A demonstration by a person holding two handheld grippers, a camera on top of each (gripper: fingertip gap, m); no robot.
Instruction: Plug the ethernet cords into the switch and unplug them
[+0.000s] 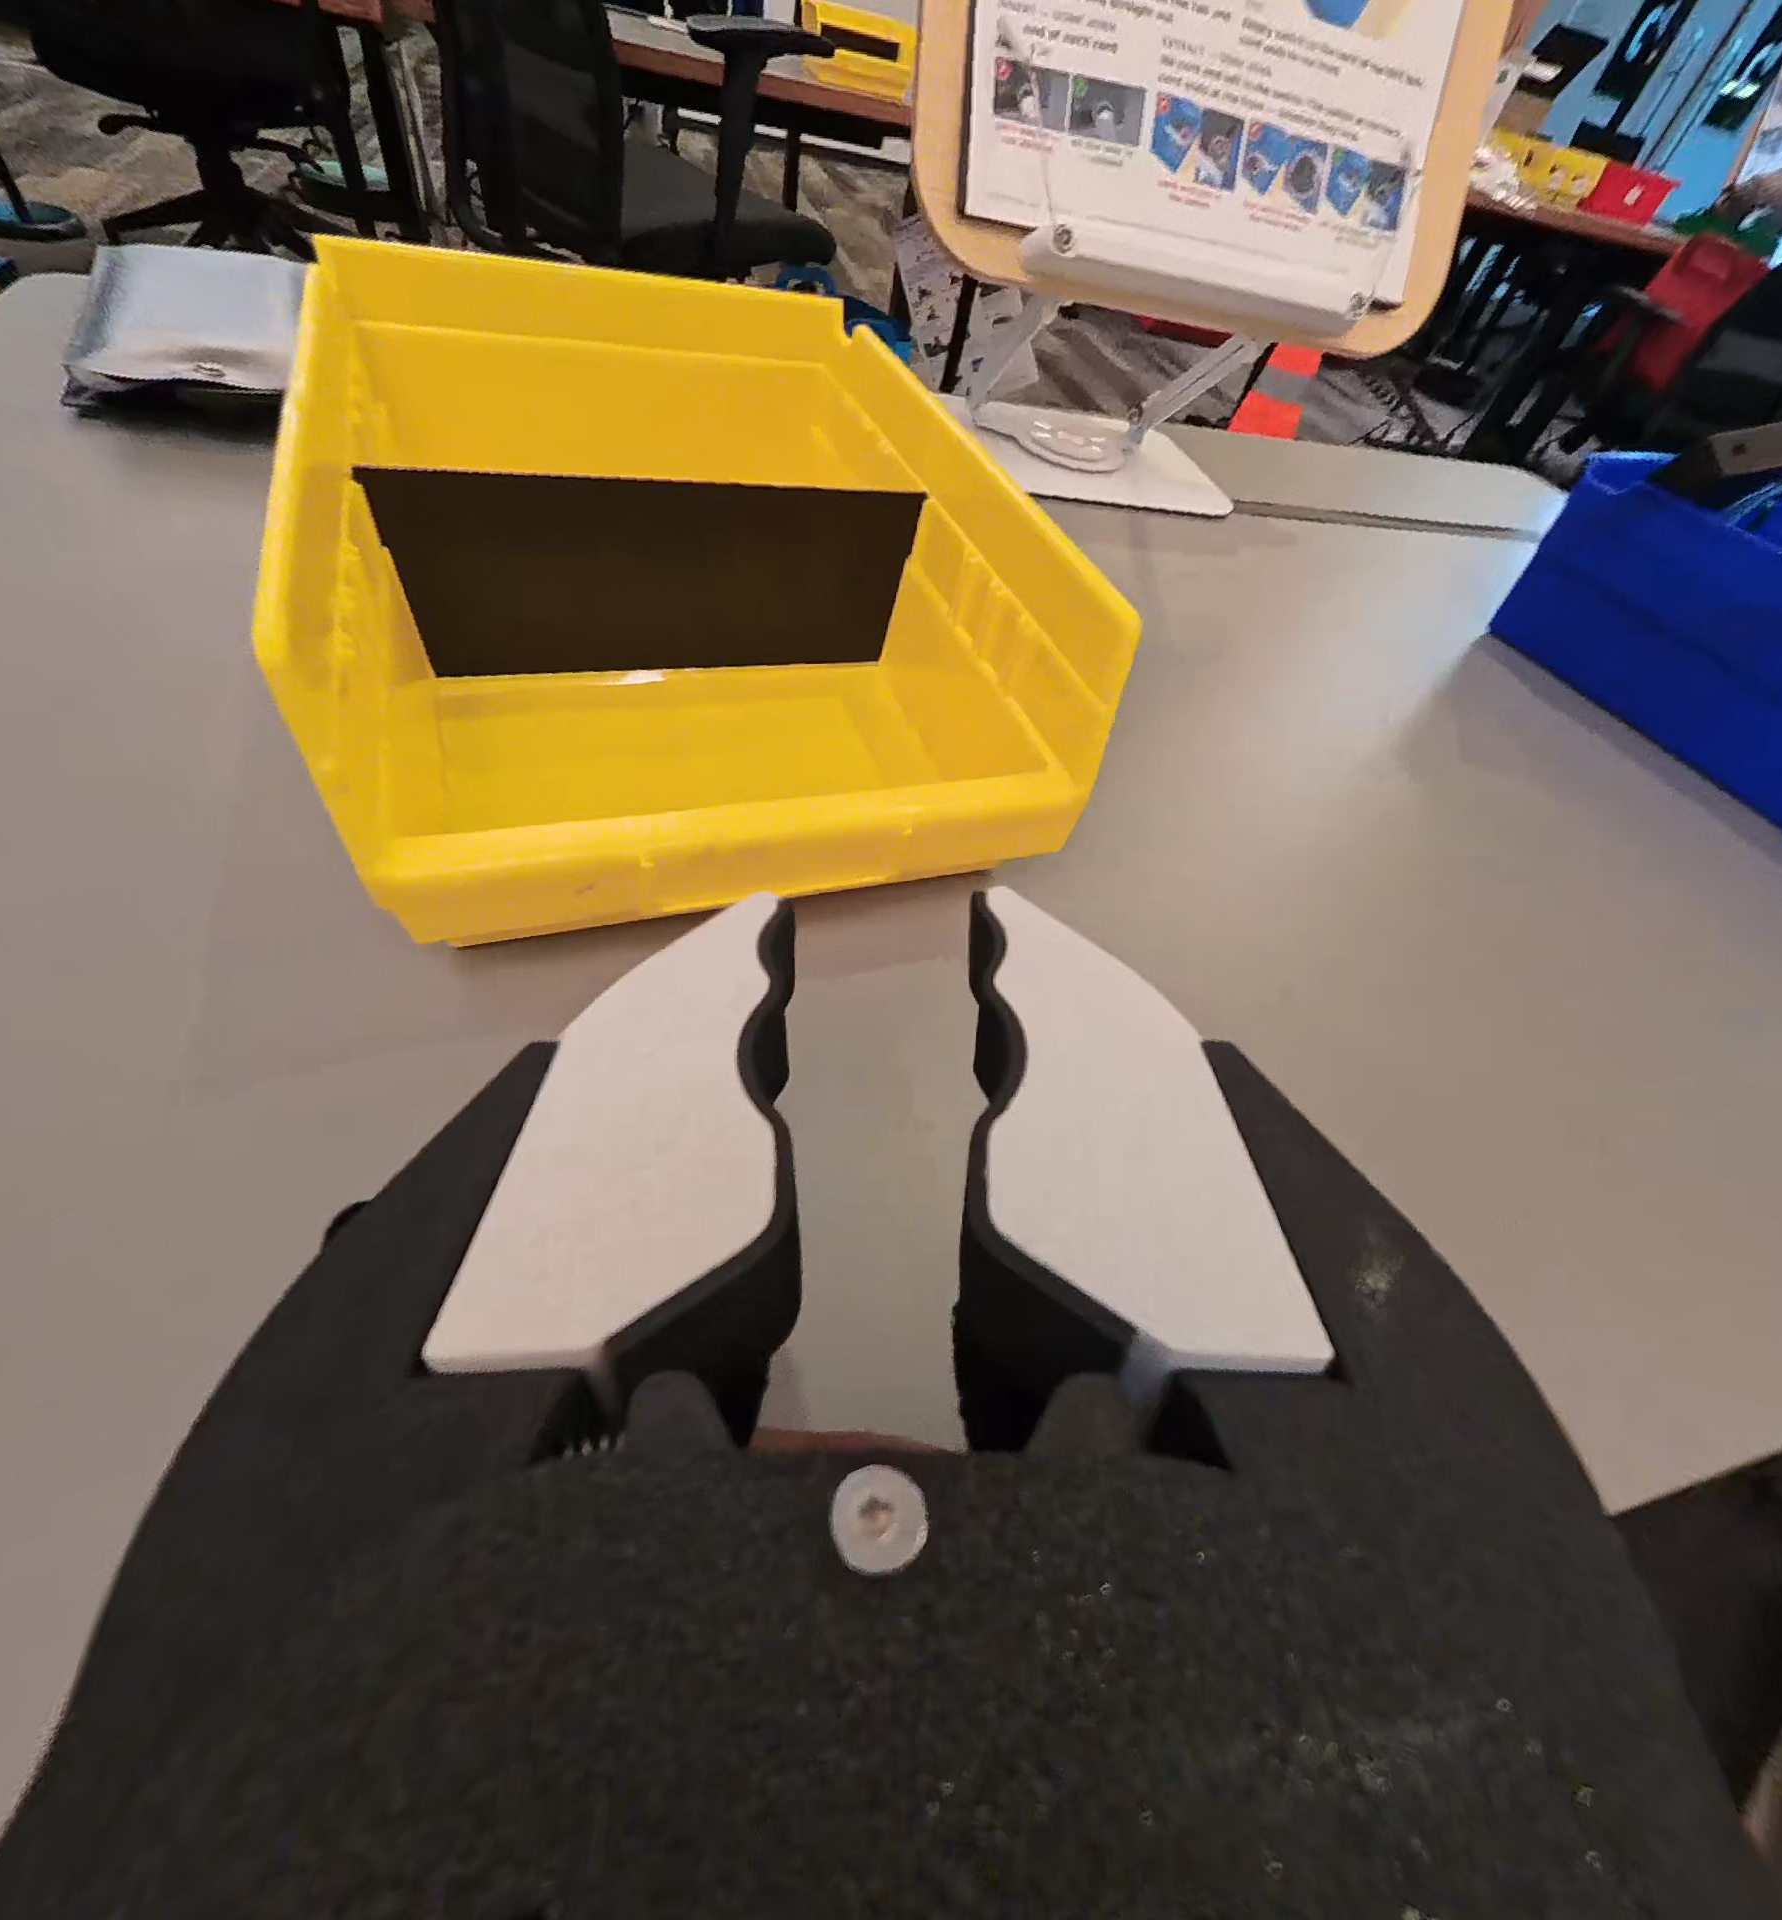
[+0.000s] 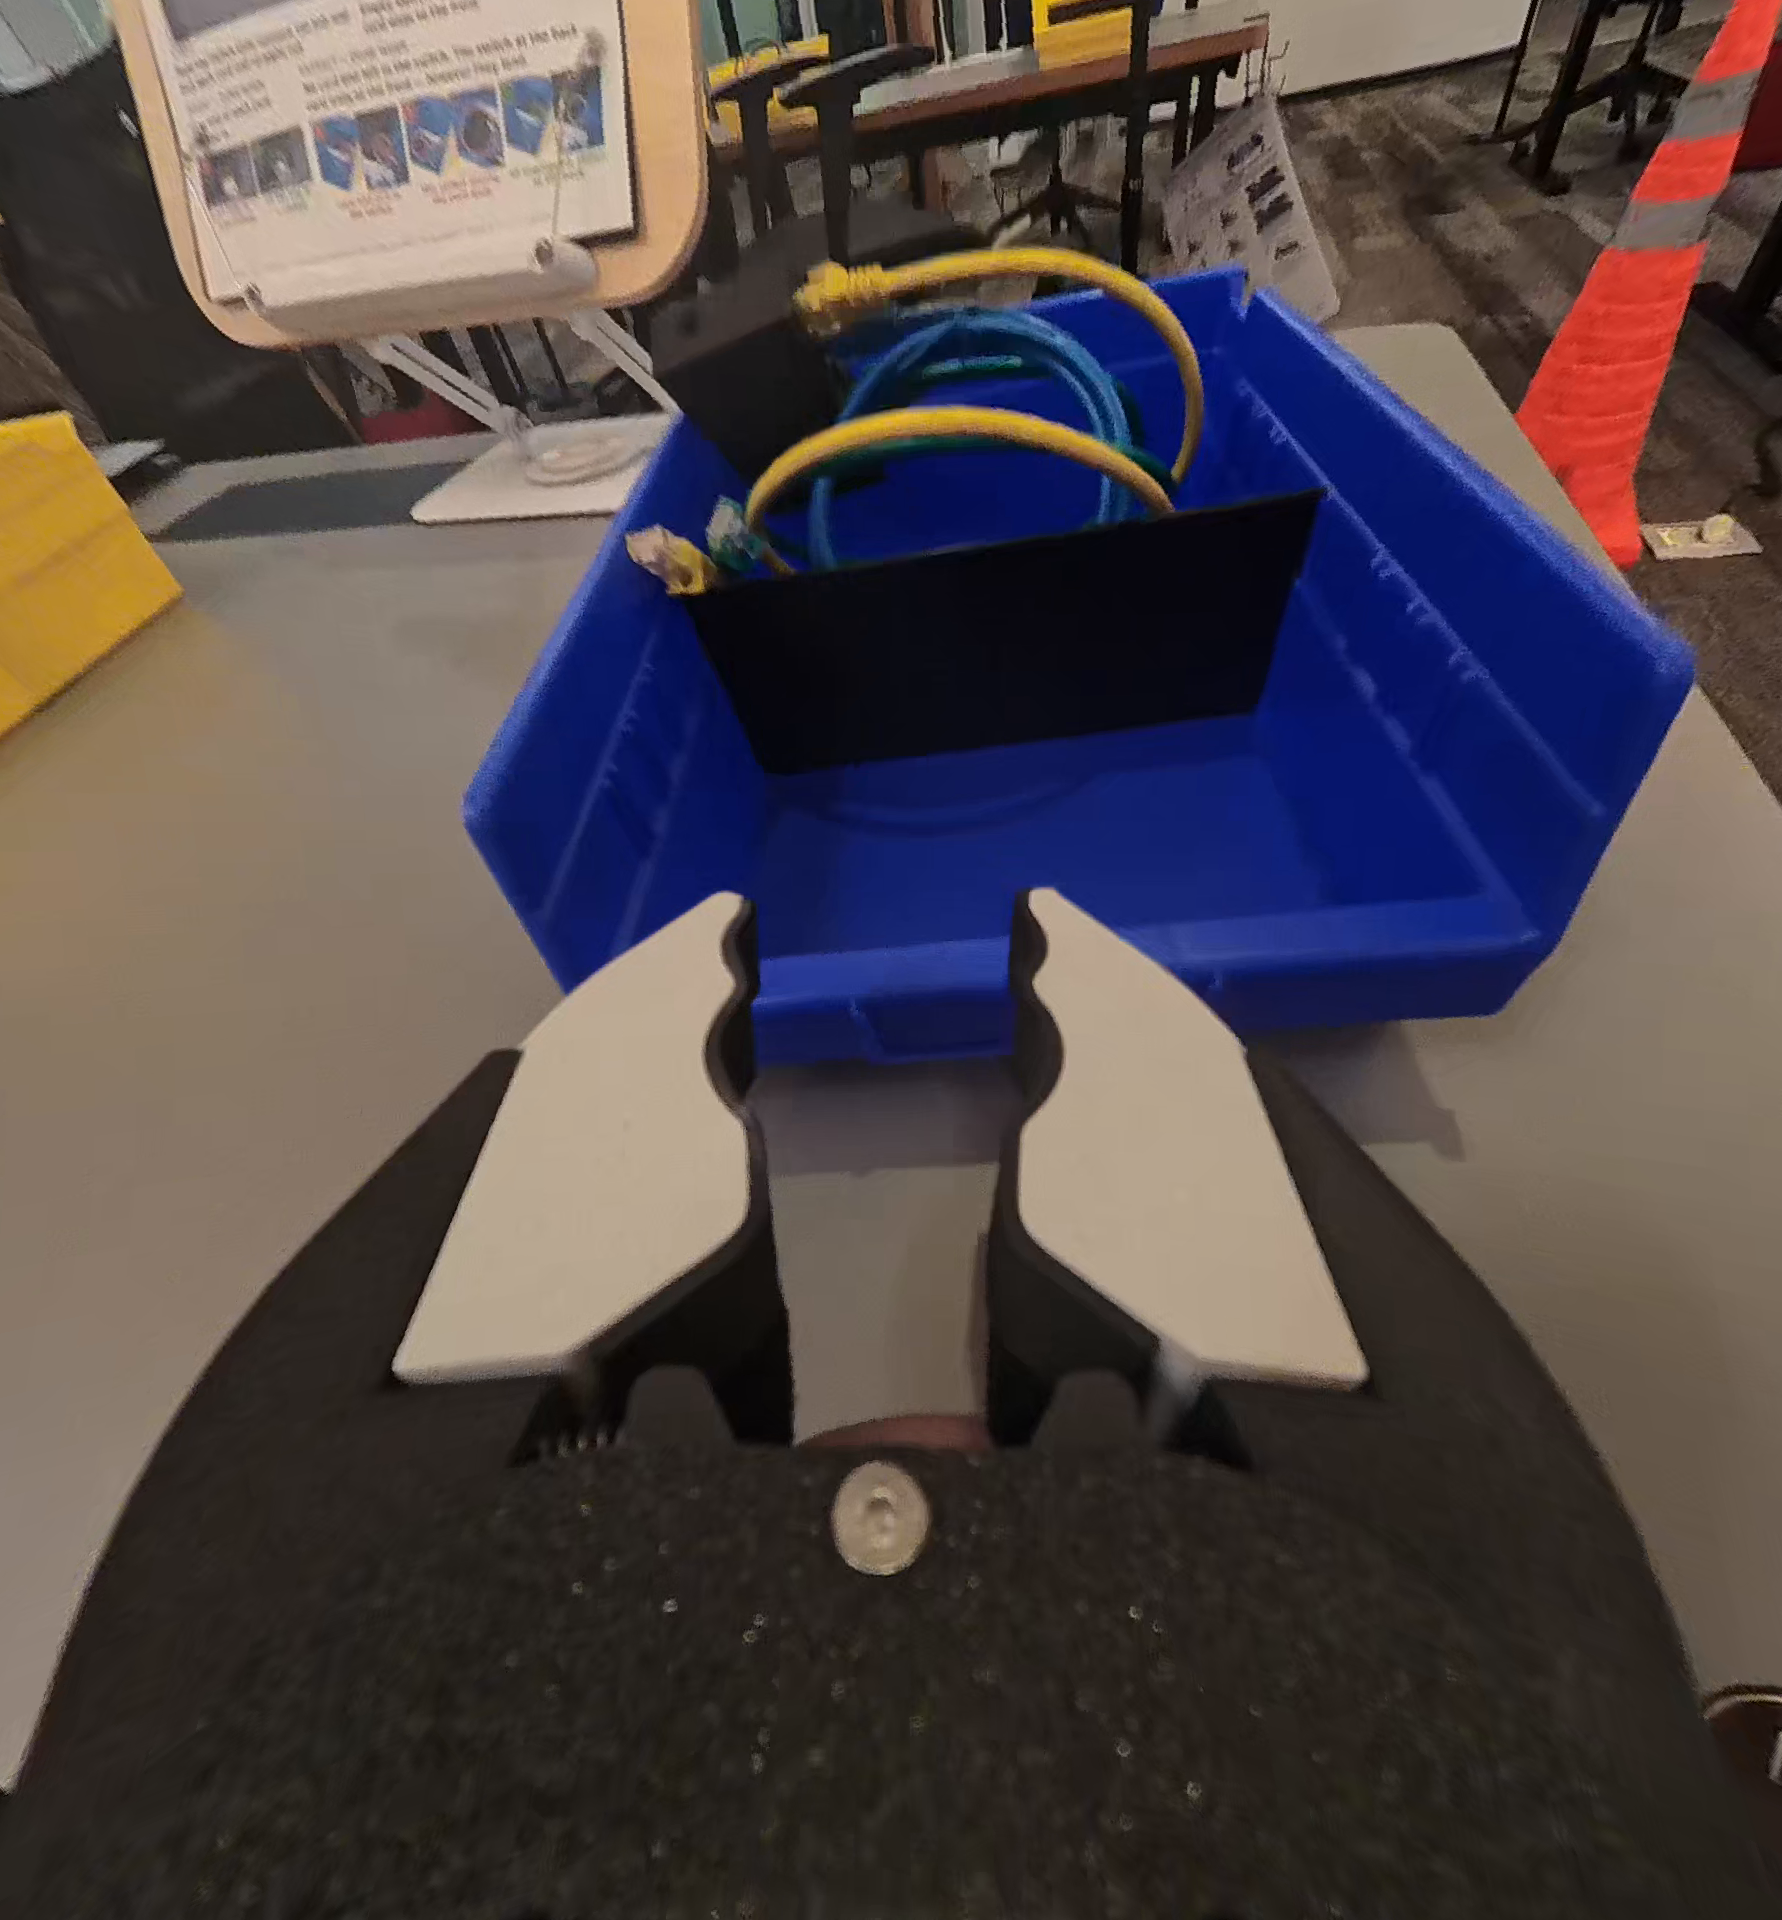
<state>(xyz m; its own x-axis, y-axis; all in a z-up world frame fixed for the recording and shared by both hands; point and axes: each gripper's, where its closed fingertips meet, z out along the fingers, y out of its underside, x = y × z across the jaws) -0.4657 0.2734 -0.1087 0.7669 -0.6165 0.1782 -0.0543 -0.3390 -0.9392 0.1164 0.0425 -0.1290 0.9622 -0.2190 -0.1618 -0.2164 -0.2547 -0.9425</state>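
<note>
1. Here the left gripper (image 1: 882,914) hangs over the grey table (image 1: 1334,831), its jaws apart with nothing between them, aimed at the near wall of a yellow bin (image 1: 721,873) just ahead.
2. Likewise the right gripper (image 2: 882,914) hangs low with its jaws apart and empty, its tips against the front lip of a blue bin (image 2: 1386,966).
3. The ethernet cords (image 2: 970,426) (yellow, light blue and green) lie coiled in the blue bin's rear compartment, behind a black divider (image 2: 1001,644); two clear plugs (image 2: 695,545) poke over the left wall.
4. A dark box (image 2: 752,395), perhaps the switch, stands at the bin's far left corner with a yellow plug (image 2: 835,291) at its top; blur hides whether it is seated.
5. The yellow bin holds its own black divider (image 1: 638,571), both compartments bare.
6. Behind stand an instruction board (image 1: 1199,156) on a stand, office chairs (image 1: 596,135) and an orange cone (image 2: 1635,281); a grey pouch (image 1: 180,322) lies at the table's far left.
</note>
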